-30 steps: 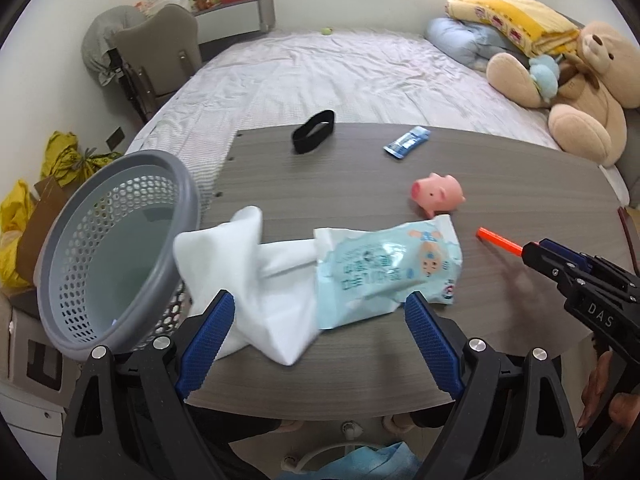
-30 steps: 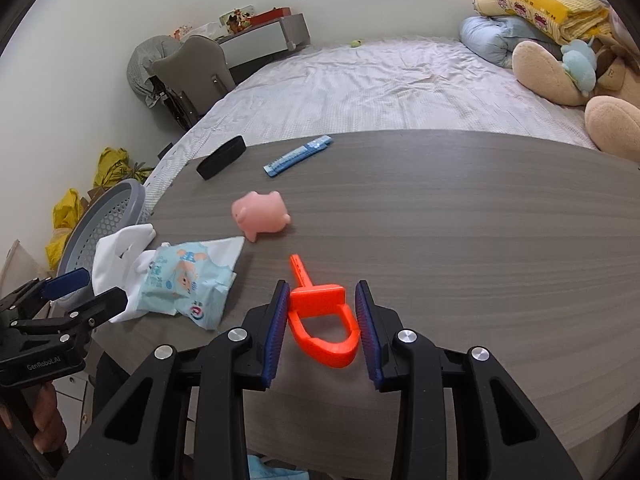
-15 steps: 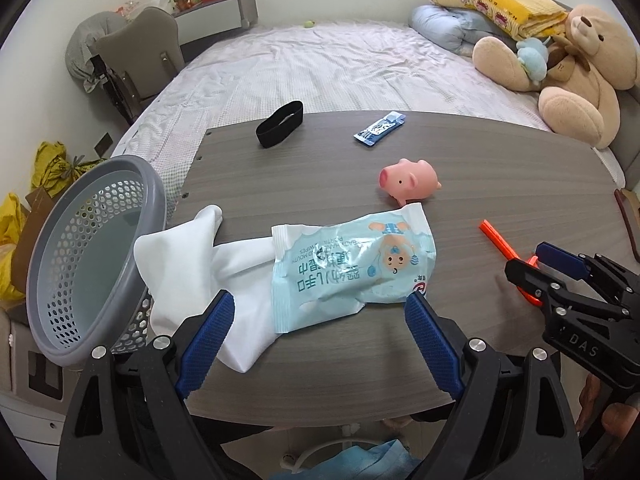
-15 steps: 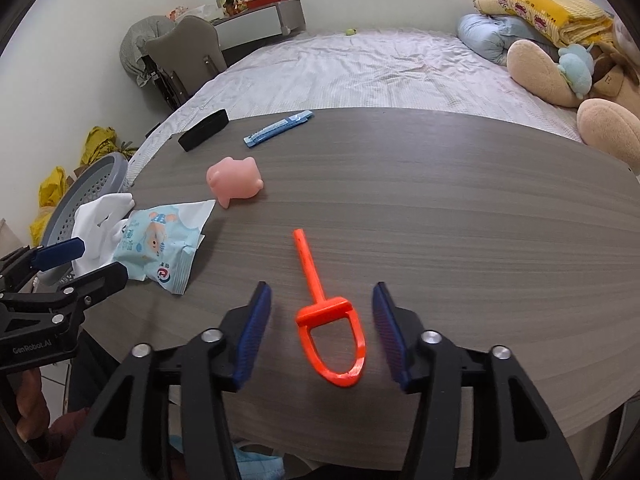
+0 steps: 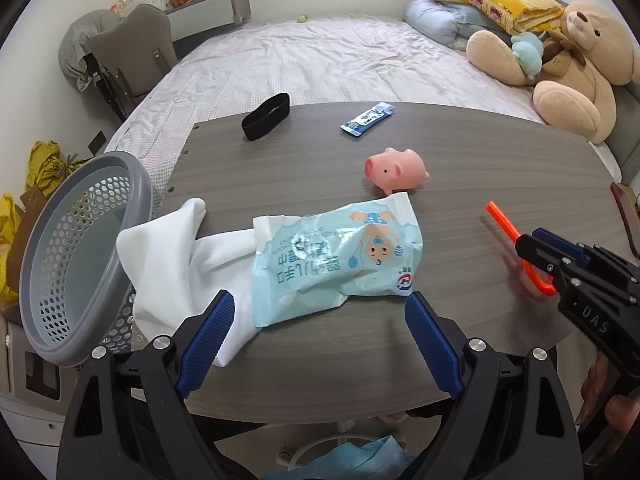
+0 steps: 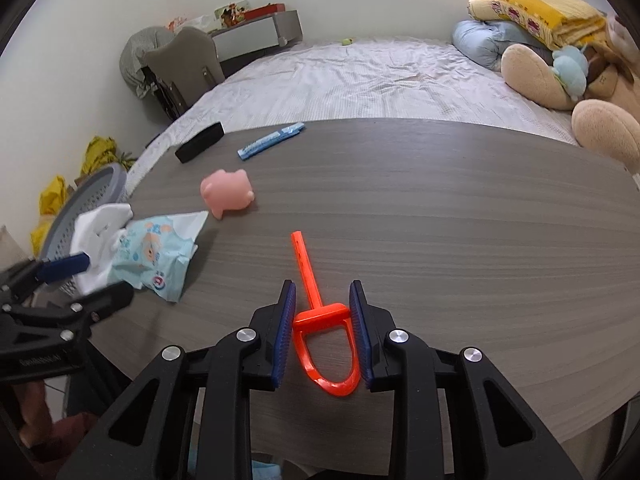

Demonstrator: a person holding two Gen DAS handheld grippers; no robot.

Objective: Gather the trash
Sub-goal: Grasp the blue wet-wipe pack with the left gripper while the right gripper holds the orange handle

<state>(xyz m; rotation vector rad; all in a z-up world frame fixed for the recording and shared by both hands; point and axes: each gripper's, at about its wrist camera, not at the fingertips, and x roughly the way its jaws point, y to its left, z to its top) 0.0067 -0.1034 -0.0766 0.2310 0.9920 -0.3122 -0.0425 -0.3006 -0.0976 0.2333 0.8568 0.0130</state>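
In the left wrist view, the left claw point(image 5: 318, 334) stands wide and empty at the lower middle of the frame, just before the crumpled light-blue plastic wipes packet point(image 5: 340, 256). The packet lies partly on a white cloth point(image 5: 176, 256) at the left edge of the grey wood-grain surface point(image 5: 460, 152). The grey perforated plastic basket point(image 5: 76, 256) hangs off that edge at the left of the frame. I judge that the step in hand is to take the packet; the next move calls for lowering the claw over it without catching the cloth.

In the right wrist view, the right claw point(image 6: 322, 334) at the lower middle is closing, narrow, on the loop of an orange plastic handle piece point(image 6: 320, 320); the pads seem to touch it. The surface to the right of the frame is bare, which gives room. A pink rubber pig toy point(image 6: 228, 194) sits at middle left.
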